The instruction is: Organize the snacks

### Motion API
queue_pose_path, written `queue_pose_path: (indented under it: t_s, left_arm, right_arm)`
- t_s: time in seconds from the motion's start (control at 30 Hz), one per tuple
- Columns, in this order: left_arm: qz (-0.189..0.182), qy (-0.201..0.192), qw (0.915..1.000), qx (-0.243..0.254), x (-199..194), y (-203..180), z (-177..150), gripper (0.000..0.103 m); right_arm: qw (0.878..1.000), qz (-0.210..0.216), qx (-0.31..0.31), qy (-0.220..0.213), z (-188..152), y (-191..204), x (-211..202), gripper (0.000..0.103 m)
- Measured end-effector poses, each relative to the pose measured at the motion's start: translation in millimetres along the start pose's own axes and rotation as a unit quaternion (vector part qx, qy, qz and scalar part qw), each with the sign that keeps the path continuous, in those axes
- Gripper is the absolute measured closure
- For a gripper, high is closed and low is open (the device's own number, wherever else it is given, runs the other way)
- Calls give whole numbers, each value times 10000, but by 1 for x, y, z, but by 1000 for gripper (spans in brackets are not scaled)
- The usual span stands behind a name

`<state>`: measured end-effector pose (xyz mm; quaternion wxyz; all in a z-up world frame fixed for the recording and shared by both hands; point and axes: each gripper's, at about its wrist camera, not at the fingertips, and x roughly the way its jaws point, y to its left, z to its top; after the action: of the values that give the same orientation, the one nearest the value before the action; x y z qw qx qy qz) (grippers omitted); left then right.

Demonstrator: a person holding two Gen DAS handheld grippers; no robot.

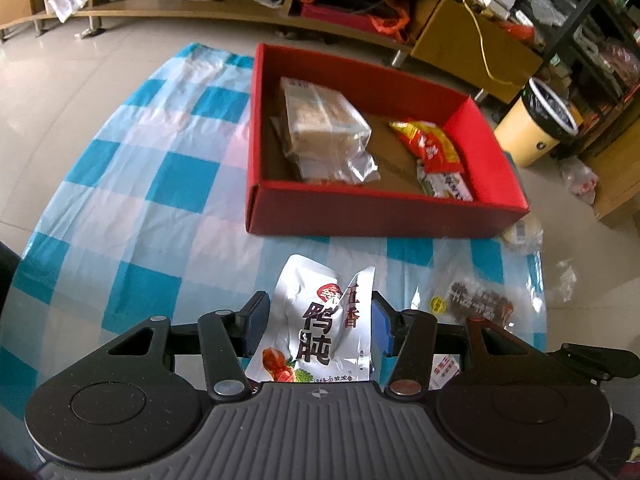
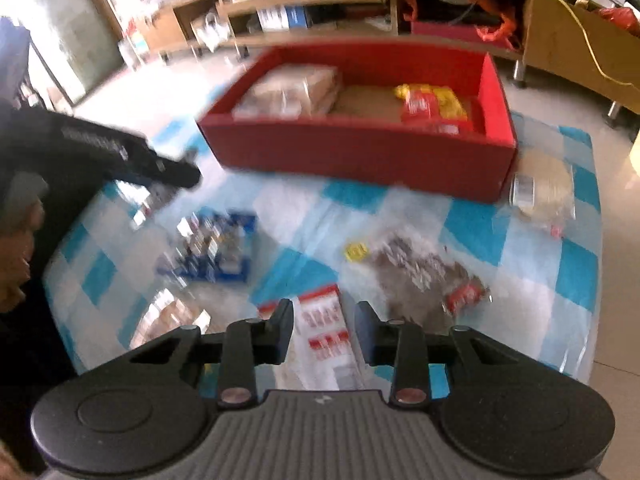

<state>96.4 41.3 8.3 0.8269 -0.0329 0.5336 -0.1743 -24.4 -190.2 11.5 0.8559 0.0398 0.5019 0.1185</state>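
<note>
Left gripper (image 1: 318, 320) clamps a white pouch (image 1: 316, 328), ready for the red box (image 1: 384, 216). Right gripper (image 2: 323, 332) pinches a red-and-white packet (image 2: 326, 332), lifted for boxing.

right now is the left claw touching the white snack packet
Touching. The left wrist view shows the white snack packet pinched between the left claw's two pads, its foil creased against them and lifted off the checked cloth.

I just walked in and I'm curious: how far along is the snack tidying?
Partly done. The red box already holds a clear-wrapped pack and a red-yellow packet. The left gripper grips a white pouch; the right gripper straddles a red-white packet. A blue packet and a brown one remain on the table.
</note>
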Motion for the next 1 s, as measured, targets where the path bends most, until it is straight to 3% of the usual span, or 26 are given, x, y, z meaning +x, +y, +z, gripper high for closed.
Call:
queue_pose_path:
  t_s: [0.07,0.17,0.2,0.27,0.3,0.47,0.57,0.63,0.73,0.8,0.83,1.0]
  left_arm:
    - [5,49,10000,-6,2,2,-1,43]
    - [-44,43,10000,-39,0,3,-1,43]
    - [-64,34,10000,-33,-1,3,-2,43]
    - [-67,33,10000,-16,-1,2,-3,42]
    - [-60,44,10000,-14,-1,3,-4,42]
    - [-10,170,9999,16,6,5,-8,42]
    - [69,288,9996,34,13,7,-12,42]
    - [94,320,9994,35,14,9,-14,42]
    - [113,301,9995,52,13,9,-15,42]
    - [113,292,9995,62,13,7,-15,42]
    - [113,290,9995,73,13,5,-14,42]
    - [81,185,9996,184,6,-6,-12,42]
  right_arm:
    - [9995,54,-178,240,-6,5,8,60]
    - [9949,-71,-671,756,-13,18,31,35]
    - [9924,-201,-837,879,-16,22,39,22]
    - [9872,-188,-1227,997,-18,34,47,4]
    - [9847,-231,-1361,1068,-19,38,52,0]
    - [9784,-243,-1431,1474,-5,40,64,0]
    - [9826,-277,-1378,1214,-1,40,66,0]
    - [9901,-212,-1014,945,0,32,63,0]
    - [9890,-328,-1243,724,-12,36,55,16]
    - [9883,-318,-1310,716,-17,37,46,46]
    - [9884,-295,-1303,717,-16,35,42,53]
    - [9911,-393,-1051,713,-18,20,30,57]
